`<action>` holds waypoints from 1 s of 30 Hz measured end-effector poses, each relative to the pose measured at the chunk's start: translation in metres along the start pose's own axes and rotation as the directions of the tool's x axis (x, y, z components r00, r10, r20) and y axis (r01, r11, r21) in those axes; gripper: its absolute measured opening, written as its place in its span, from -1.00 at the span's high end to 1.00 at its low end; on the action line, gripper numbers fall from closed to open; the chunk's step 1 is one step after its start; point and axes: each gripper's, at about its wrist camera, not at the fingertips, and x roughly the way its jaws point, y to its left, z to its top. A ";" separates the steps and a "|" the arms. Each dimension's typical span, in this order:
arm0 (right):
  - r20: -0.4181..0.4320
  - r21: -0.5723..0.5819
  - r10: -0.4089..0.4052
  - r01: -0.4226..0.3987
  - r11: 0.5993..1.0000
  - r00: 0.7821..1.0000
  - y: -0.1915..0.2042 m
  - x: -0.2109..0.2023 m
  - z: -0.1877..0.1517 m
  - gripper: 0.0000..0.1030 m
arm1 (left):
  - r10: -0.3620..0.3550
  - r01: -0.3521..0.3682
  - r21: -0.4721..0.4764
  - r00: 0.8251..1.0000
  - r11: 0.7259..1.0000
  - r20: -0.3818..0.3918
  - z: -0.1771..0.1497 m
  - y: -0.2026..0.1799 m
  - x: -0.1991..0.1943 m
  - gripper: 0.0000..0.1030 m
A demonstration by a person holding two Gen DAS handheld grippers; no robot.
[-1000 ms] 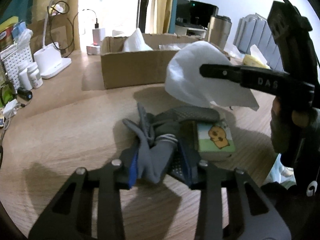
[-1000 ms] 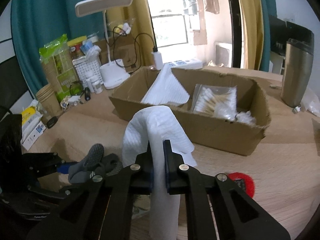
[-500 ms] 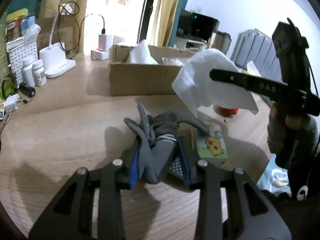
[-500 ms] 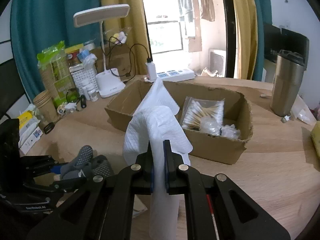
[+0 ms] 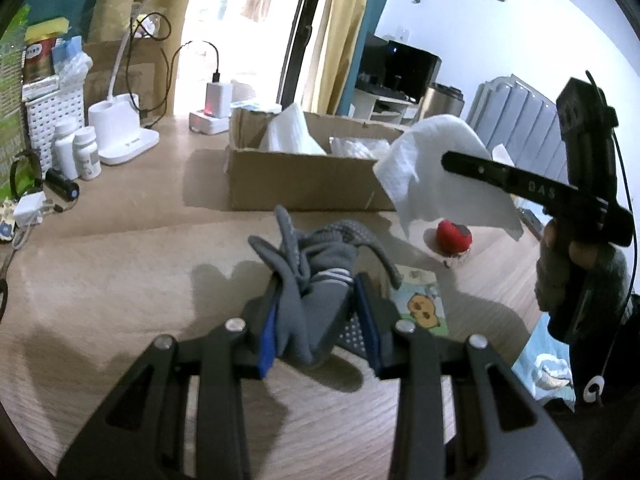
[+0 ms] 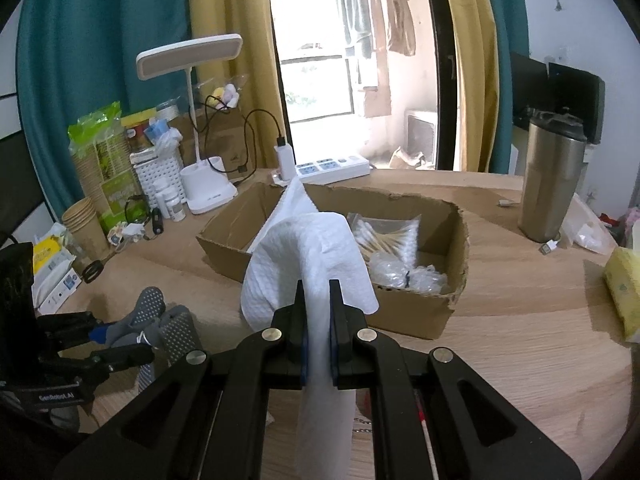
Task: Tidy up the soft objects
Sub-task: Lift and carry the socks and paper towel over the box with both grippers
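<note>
My left gripper [image 5: 316,304] is shut on a bundle of grey socks [image 5: 316,268] and holds it just above the wooden table; it also shows in the right wrist view [image 6: 156,320]. My right gripper [image 6: 318,300] is shut on a white paper towel [image 6: 308,256], held in the air in front of an open cardboard box [image 6: 420,320]. The towel [image 5: 436,168] and right gripper [image 5: 452,158] also show in the left wrist view, to the right of the box [image 5: 296,184]. The box holds another white towel [image 6: 296,204] and bagged cotton swabs [image 6: 392,236].
A red soft object [image 5: 452,236] and a cartoon card [image 5: 424,304] lie on the table below the towel. A desk lamp [image 6: 200,120], bottles [image 5: 76,152], power strip [image 6: 332,168], steel tumbler [image 6: 552,180] and a yellow pack [image 6: 624,292] stand around the table's far and side edges.
Both grippers have risen and moved toward the box, each keeping its load. The red object has come into the left wrist view under the towel.
</note>
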 end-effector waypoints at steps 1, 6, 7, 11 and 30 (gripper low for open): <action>0.003 0.001 -0.003 0.003 1.000 1.000 -0.001 -0.001 0.001 0.83 | -0.001 0.001 -0.001 1.000 1.000 0.004 0.001 0.000 -0.001 0.30; 0.021 0.004 -0.021 0.021 1.000 1.000 -0.006 -0.009 0.004 0.83 | 0.003 -0.003 0.003 1.000 1.000 0.031 0.007 0.000 -0.008 0.30; 0.025 0.005 -0.025 0.025 1.000 0.999 -0.007 -0.011 0.005 0.83 | 0.003 -0.003 0.003 0.999 1.000 0.035 0.008 0.001 -0.009 0.30; 0.042 0.007 -0.038 0.037 0.999 0.998 -0.010 -0.018 0.008 0.83 | 0.004 -0.003 -0.004 0.999 1.000 0.053 0.013 0.003 -0.013 0.30; 0.093 0.005 -0.101 0.101 0.995 0.991 -0.022 -0.039 0.024 0.83 | -0.025 0.022 0.023 0.990 0.999 0.138 0.038 -0.001 -0.022 0.30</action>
